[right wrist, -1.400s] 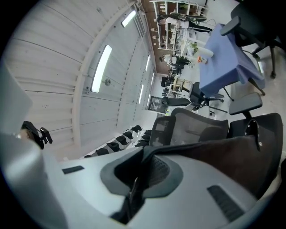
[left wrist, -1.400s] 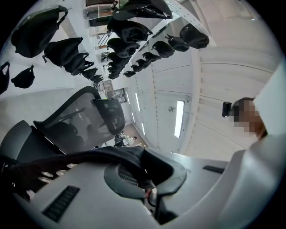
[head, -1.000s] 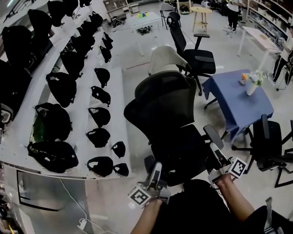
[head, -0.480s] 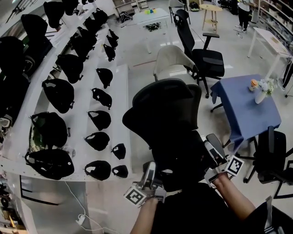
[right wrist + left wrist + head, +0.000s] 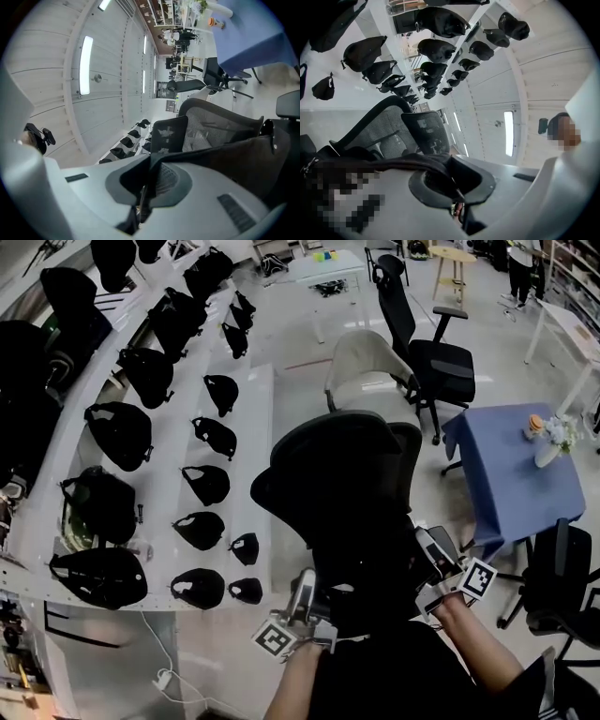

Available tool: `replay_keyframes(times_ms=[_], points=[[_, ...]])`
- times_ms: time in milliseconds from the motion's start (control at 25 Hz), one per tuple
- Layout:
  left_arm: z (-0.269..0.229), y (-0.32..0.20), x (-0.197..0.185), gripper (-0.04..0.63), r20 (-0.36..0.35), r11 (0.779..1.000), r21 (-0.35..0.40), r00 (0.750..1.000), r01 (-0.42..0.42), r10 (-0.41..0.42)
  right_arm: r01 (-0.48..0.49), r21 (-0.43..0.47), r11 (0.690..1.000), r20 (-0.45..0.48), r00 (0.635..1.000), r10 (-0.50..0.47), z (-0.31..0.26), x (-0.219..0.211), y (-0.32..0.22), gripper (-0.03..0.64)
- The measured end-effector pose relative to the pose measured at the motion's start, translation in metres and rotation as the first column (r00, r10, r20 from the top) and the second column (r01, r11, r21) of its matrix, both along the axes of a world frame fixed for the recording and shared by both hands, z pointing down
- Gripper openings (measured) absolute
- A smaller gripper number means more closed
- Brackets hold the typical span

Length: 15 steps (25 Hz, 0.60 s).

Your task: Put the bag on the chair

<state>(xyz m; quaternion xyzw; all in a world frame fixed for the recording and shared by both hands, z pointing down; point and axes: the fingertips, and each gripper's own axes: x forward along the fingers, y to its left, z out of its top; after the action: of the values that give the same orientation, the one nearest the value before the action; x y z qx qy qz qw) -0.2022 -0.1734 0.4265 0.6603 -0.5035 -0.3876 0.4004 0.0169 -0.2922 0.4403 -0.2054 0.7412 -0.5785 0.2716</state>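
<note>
A black mesh office chair (image 5: 339, 461) stands in front of me, its seat almost hidden under the black bag (image 5: 375, 596) stretched between my two grippers. My left gripper (image 5: 307, 585) is shut on the bag's left edge; in the left gripper view a dark fold of the bag (image 5: 401, 162) runs into the left gripper (image 5: 457, 206). On the other side, the right gripper (image 5: 424, 546) is shut on the bag's right edge, and in its own view black bag cloth (image 5: 243, 154) leads into the right gripper (image 5: 140, 201). Beyond both jaws rises the chair's headrest (image 5: 168, 133).
White stepped shelves (image 5: 253, 418) on the left carry several black bags. A beige chair (image 5: 366, 367) and a black office chair (image 5: 441, 357) stand behind. A blue-clothed table (image 5: 511, 474) with a vase is at right, with another black chair (image 5: 562, 587) beside it.
Both grippers have moved forward with the bag, which now covers more of the chair's seat. The chair looks closer and larger in the head view.
</note>
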Motion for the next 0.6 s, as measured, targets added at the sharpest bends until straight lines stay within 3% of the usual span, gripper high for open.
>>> replay_keyframes(times_ms=[600], points=[[0.044, -0.050, -0.011, 0.014, -0.053, 0.996, -0.084, 0.998, 0.024, -0.029, 0.055, -0.036, 0.998, -0.055, 0.997, -0.057, 0.039, -0.015, -0.054, 0.008]])
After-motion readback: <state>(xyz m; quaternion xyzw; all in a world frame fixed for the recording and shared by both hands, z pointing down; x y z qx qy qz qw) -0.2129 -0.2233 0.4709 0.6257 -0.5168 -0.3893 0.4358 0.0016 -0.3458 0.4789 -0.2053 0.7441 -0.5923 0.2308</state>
